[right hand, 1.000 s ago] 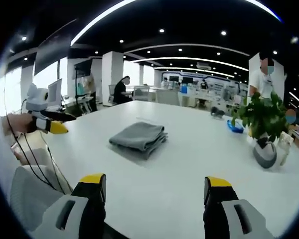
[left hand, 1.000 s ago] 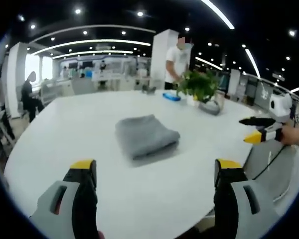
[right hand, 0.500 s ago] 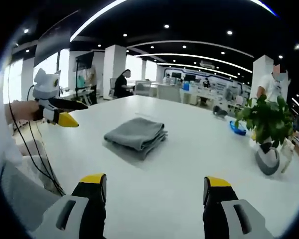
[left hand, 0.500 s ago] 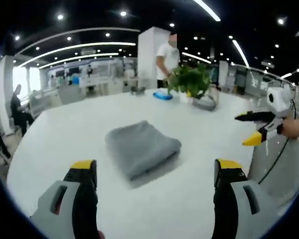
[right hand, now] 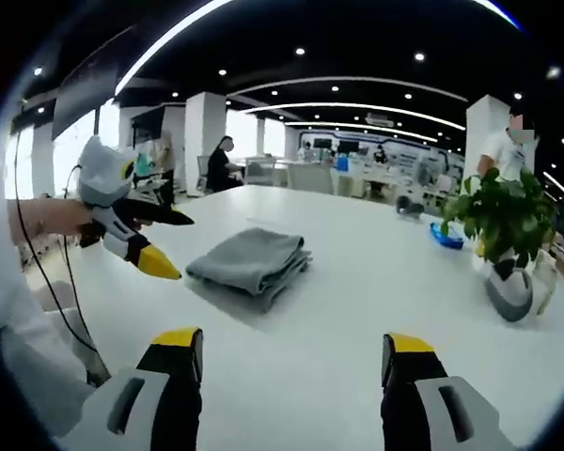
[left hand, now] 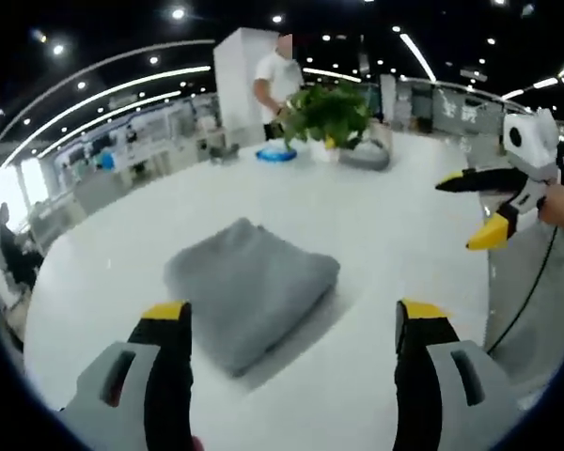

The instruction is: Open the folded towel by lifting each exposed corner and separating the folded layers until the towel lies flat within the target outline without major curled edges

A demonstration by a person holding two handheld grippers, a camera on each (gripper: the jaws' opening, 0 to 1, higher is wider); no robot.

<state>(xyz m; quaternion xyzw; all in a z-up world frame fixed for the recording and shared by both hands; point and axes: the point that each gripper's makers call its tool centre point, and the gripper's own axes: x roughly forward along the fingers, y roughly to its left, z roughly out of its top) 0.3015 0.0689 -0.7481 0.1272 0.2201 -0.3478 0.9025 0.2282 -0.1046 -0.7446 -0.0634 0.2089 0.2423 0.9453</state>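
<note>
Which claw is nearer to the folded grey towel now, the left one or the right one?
Left. The left claw hovers open just beside the towel, its yellow tip almost at the towel's edge. The right claw, also open, hangs off to the side, farther away.

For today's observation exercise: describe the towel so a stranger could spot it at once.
Start at the large white table. Near its middle, closer than the potted plant, lies the folded towel. It is the one grey, soft, layered thing there; the plant is green and the dish beyond is blue.
</note>
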